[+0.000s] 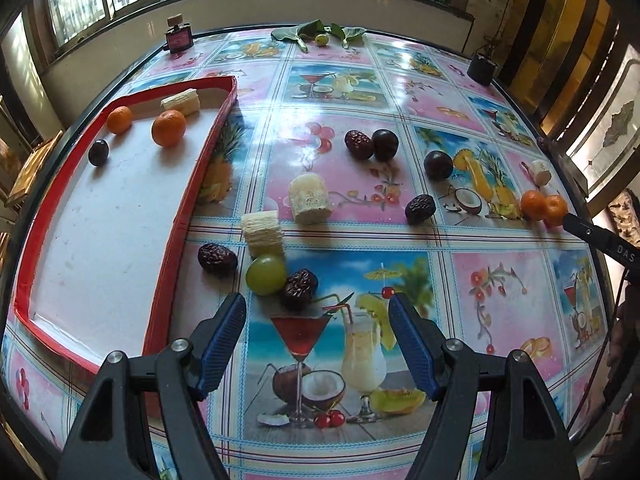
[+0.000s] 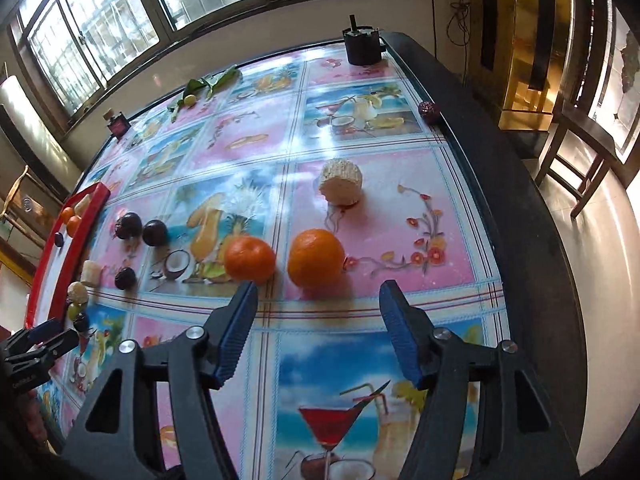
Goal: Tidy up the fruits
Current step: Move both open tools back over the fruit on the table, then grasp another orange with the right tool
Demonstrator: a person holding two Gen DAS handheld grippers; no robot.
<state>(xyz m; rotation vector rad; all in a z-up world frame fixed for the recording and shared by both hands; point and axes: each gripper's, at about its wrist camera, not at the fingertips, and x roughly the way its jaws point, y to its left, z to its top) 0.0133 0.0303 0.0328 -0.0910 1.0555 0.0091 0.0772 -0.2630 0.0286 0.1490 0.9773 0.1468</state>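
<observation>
Both pairs of jaws are standing spread wide and gripping nothing: the left gripper (image 1: 316,308) is hovering just short of a green grape (image 1: 266,274) and a wrinkled dark date (image 1: 300,288) that are touching each other, while the right gripper (image 2: 318,296) is lining up on the nearer of two mandarins (image 2: 316,258), with the other mandarin (image 2: 250,258) lying just beside it to the left.

The grape is looking smooth, round and soft-skinned, so it is likely rolling easily and bruising under a hard squeeze; pinching it lightly across its widest part seems safest. The mandarin is probably light and slightly yielding, best taken across its middle.

Just beyond the grape a pale banana chunk (image 1: 262,232) is crowding it, and another date (image 1: 216,258) is lying near the red-rimmed tray (image 1: 192,208), so the left fingers are risking a nudge to neighbours. Farther out, a second banana chunk (image 1: 310,198), more dates and dark plums are lying scattered on the fruit-printed tablecloth (image 1: 500,300). The tray, on the left, is already holding two mandarins, a dark plum and a banana piece. At the far edge, leaves (image 1: 316,32), a small bottle (image 1: 179,36) and a black cup (image 1: 482,66) are standing well clear.
</observation>
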